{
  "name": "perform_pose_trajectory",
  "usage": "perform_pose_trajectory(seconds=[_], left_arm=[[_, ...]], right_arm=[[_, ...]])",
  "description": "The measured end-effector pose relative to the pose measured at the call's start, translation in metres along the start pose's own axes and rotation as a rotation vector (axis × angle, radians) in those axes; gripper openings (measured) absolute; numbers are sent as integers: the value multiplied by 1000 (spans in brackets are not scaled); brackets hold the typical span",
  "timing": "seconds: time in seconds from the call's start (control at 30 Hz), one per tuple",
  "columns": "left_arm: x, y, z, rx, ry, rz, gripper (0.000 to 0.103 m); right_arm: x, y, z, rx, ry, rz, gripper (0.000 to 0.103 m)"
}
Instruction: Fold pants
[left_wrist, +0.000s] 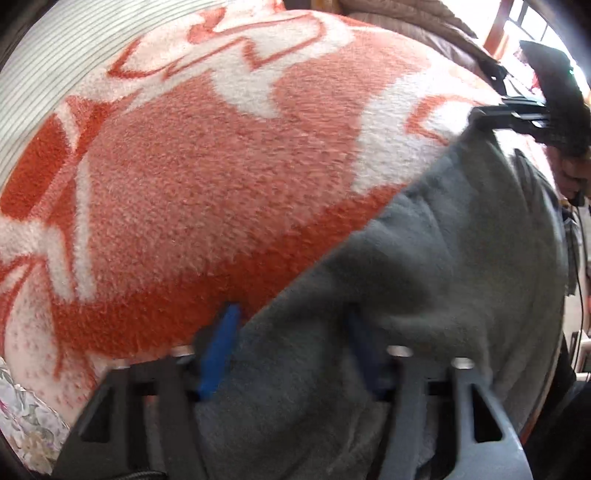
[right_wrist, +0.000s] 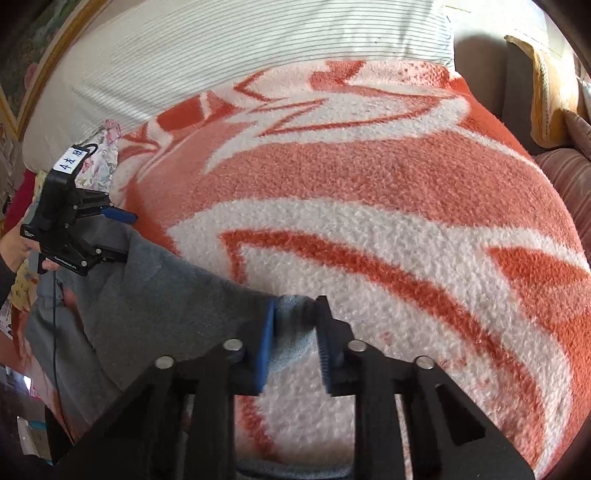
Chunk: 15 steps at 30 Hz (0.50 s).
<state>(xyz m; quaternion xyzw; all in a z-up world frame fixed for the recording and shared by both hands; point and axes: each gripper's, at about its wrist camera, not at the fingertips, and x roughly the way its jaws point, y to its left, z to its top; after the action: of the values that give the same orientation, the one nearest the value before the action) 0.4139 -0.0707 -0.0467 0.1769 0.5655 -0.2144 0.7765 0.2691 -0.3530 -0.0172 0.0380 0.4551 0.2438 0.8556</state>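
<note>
A bed under an orange-and-white blanket (right_wrist: 369, 184) carries the grey pants (left_wrist: 424, 258), stretched along its near edge. The left gripper (left_wrist: 291, 347) and right gripper (right_wrist: 295, 325) each clamp an end; best carry both across level, fabric taut.

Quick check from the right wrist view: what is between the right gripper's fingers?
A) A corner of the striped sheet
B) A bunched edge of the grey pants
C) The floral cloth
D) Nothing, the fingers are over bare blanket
B. In the right wrist view the right gripper has a bunched fold of the grey pants pinched between its blue-padded fingers, above the orange and white blanket.
</note>
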Motion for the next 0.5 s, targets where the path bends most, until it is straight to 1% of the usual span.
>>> perform_pose_trajectory(seconds=[0.03,0.07,0.1,0.17,0.27,0.37,0.43,0.5], left_arm=[[-4,-5,-3,14,4,6,23],[-8,-9,-6,25,4,26,13],[-12,-12,-9,34,4,39,9],[-27,-23,-19,29,-17,49,7],[-57,-32,-31,-10,-74,32,6],[-87,-42,-42,-52,-122,-22,5],[-100,-55,-50,-51,-136,-48,5],[-107,-69,-59,-34,-136,-46,5]], right_arm=[[-4,1,0,-7,-19,1,17],[-7,4,1,-17,-30,-4,16],[-12,7,2,-30,-44,-18,16],[-21,14,6,-52,-77,-42,16],[-38,22,13,-74,-131,-58,16],[-53,27,22,-87,-176,-71,16],[-67,32,25,-103,-227,-65,16],[-85,39,25,-121,-285,-51,16]])
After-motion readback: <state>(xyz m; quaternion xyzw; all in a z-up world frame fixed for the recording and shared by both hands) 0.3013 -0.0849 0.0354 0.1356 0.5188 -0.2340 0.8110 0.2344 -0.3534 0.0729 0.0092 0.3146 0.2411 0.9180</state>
